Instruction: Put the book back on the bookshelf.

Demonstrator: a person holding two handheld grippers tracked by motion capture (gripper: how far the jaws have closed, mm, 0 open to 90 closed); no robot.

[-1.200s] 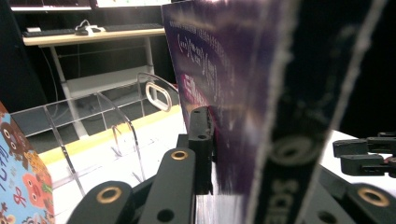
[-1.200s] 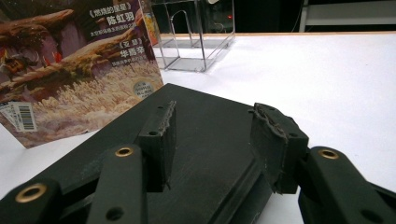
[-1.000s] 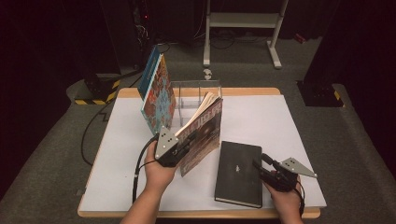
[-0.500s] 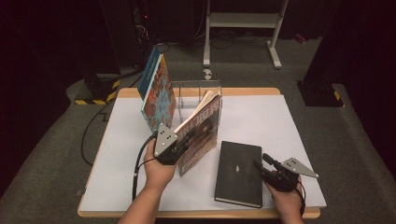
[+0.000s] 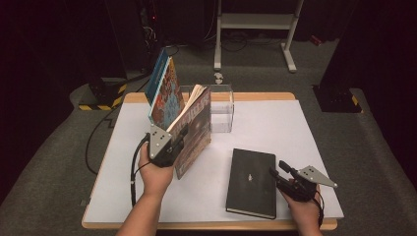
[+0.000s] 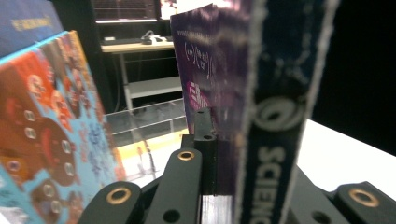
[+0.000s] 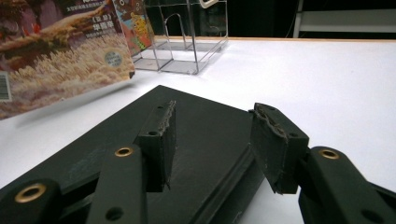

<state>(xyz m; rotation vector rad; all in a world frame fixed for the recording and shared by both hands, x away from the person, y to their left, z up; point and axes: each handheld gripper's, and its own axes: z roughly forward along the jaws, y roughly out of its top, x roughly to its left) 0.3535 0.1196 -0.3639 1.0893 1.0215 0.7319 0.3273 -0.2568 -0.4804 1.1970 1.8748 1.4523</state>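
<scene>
High view: the left gripper (image 5: 181,137) holds a science magazine (image 5: 193,130) upright over the worktop (image 5: 275,123), near its left-centre.

Its fingers are clenched on the magazine's lower edge; the left gripper view shows the dark cover pinched between the 2 black fingers (image 6: 205,140), the spine lettering just to their right. The magazine leans toward 2 colourful books (image 5: 164,91) that stand tilted near the worktop's far-left corner, beside a clear acrylic rack (image 5: 221,105) at the far edge. A black notebook (image 5: 252,182) lies flat near the worktop's near edge, right of centre. The right gripper (image 5: 276,169) rests at the notebook's right edge; the right gripper view shows its fingers (image 7: 161,135) released, parted over the black cover and grasping nothing.
</scene>
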